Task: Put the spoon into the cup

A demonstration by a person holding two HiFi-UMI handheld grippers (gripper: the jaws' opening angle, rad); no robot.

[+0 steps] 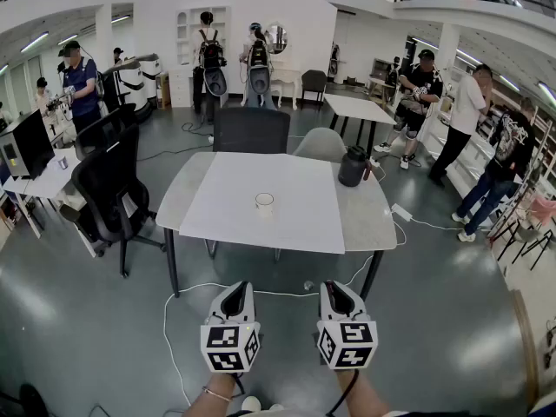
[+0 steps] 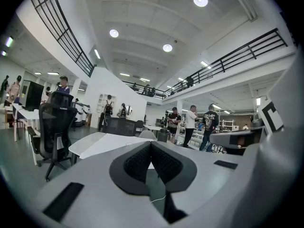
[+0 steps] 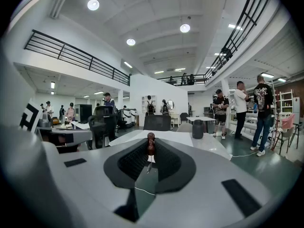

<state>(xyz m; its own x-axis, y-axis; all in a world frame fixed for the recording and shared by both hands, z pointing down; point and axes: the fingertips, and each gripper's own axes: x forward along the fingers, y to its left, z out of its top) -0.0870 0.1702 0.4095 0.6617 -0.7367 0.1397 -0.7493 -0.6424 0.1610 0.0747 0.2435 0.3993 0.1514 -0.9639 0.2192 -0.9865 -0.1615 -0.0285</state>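
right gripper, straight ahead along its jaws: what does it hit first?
Likely the near edge of the table. The right gripper, shut on the spoon, points at it across the floor. Depth is unclear.

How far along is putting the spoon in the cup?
Done: the right tongs are shut on the brown spoon. In hand: the spoon is held short of the table. Left: carry it to the white cup, which holds no spoon, and drop it in.

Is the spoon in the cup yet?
Out: the spoon is pinched in the right gripper, and the cup stands on the table ahead.
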